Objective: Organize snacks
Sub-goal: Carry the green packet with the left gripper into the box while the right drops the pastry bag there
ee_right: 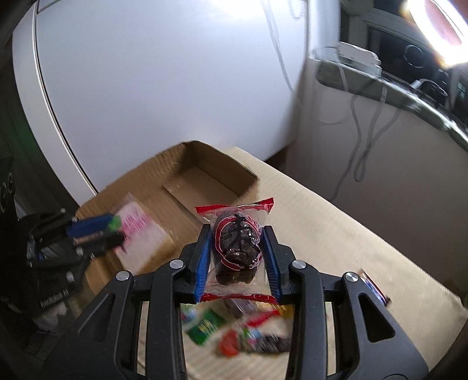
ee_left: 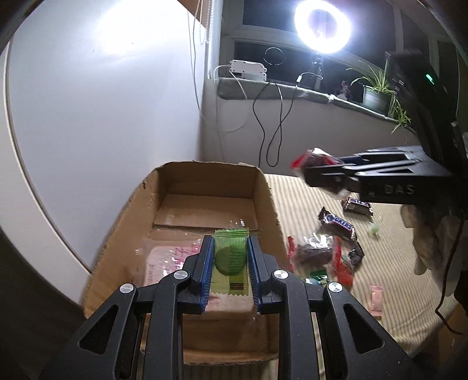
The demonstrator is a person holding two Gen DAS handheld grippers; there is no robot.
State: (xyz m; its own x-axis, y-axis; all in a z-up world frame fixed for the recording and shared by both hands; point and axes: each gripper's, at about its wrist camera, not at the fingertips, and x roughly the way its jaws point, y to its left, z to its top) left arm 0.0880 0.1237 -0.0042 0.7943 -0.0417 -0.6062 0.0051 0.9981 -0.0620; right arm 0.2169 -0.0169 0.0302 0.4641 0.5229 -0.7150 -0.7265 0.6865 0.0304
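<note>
My left gripper (ee_left: 229, 248) is shut on a green wrapped snack (ee_left: 229, 257) and holds it above the open cardboard box (ee_left: 263, 187). A pink-printed packet (ee_left: 172, 257) lies inside the box. My right gripper (ee_right: 237, 248) is shut on a clear red-edged packet of dark dried fruit (ee_right: 236, 248), held in the air over the table. In the left wrist view the right gripper (ee_left: 310, 172) hangs to the right of the box. In the right wrist view the left gripper (ee_right: 117, 231) is over the box (ee_right: 204, 163).
Loose snacks lie on the striped tablecloth (ee_left: 307, 193): Snickers bars (ee_left: 336, 223), a red-edged fruit packet (ee_left: 314, 251), a pink packet (ee_left: 376, 295). A white wall stands behind the box. A ring light (ee_left: 321, 26), cables and a plant (ee_left: 377, 87) sit on the windowsill.
</note>
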